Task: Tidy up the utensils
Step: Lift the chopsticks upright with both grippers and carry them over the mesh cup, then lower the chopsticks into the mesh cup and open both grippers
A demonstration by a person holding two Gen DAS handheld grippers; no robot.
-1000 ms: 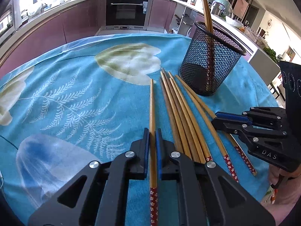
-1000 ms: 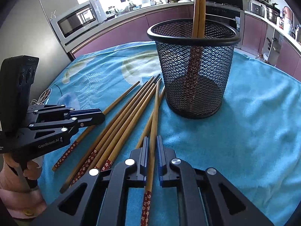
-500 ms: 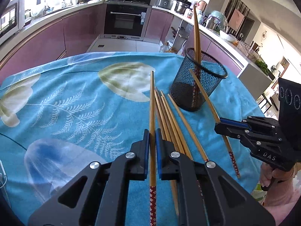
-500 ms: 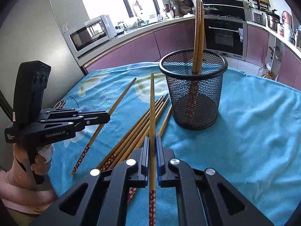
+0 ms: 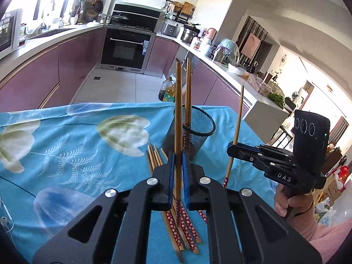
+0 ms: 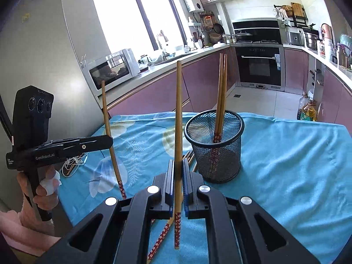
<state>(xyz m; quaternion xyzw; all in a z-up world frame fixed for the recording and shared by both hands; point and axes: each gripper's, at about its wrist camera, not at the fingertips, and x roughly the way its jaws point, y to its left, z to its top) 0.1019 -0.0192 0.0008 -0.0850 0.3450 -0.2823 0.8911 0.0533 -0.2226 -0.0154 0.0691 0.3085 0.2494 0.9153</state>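
Observation:
My left gripper (image 5: 177, 154) is shut on a wooden chopstick (image 5: 178, 110) and holds it upright above the table. My right gripper (image 6: 178, 165) is shut on another chopstick (image 6: 178, 110), also upright. Each gripper shows in the other's view, the right one (image 5: 233, 148) and the left one (image 6: 107, 142). A black mesh cup (image 6: 216, 149) stands on the blue cloth with two chopsticks (image 6: 221, 96) in it; it also shows in the left wrist view (image 5: 191, 132). Several loose chopsticks (image 5: 176, 224) lie on the cloth below the grippers.
The table carries a blue floral cloth (image 6: 297, 154). White earphones (image 6: 73, 161) lie near its left edge. Kitchen cabinets, an oven (image 6: 258, 66) and a microwave (image 6: 112, 68) stand beyond. Oil bottles (image 6: 309, 111) stand on the floor.
Both grippers have lifted their chopsticks off the table and tilted them from lying flat to upright. The view has risen well above the cloth.

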